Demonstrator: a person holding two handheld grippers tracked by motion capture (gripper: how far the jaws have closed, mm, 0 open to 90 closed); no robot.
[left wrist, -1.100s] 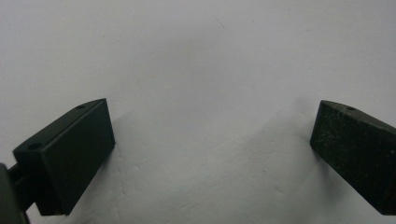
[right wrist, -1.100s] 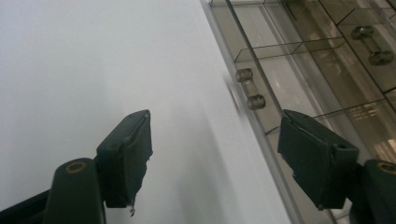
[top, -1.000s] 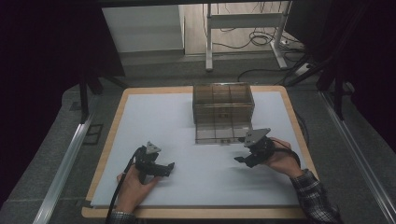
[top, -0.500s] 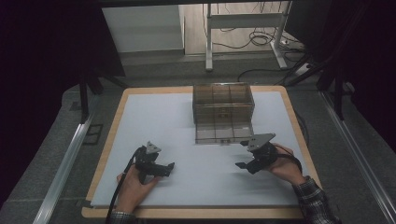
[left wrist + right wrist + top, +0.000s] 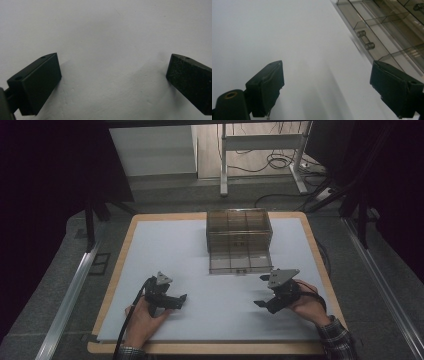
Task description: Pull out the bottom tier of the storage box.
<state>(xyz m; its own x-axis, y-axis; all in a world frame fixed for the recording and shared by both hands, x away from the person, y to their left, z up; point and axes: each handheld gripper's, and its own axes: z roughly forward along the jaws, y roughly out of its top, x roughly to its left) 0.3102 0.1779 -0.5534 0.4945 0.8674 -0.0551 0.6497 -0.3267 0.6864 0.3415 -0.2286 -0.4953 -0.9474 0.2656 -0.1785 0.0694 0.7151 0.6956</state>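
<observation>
In the high view, a white sheet covers the wooden-edged surface (image 5: pixel 125 251). A clear, smoke-tinted plastic drawer box (image 5: pixel 239 232) stands toward the far middle, with its lowest drawer (image 5: pixel 241 261) pulled out toward the person. The left hand-held gripper (image 5: pixel 179 300) rests low over the sheet at the near left, well apart from the box. The right hand-held gripper (image 5: pixel 261 292) sits at the near right, just in front of the open drawer and clear of it. Compared with the frame a second ago, the right hand-held gripper lies farther back toward the person, while the left one has kept its place.

The left gripper view adds what the high view cannot resolve: two matte black, blocky jaws standing wide apart over bare white sheet, nothing between them.

The right gripper view shows its jaws also spread wide, having just been opening, with nothing between them. It shows the drawer's (image 5: pixel 384 37) thin transparent dividers and a small clear cylindrical handle (image 5: pixel 365 40) on its front, beyond the jaws at upper right.
</observation>
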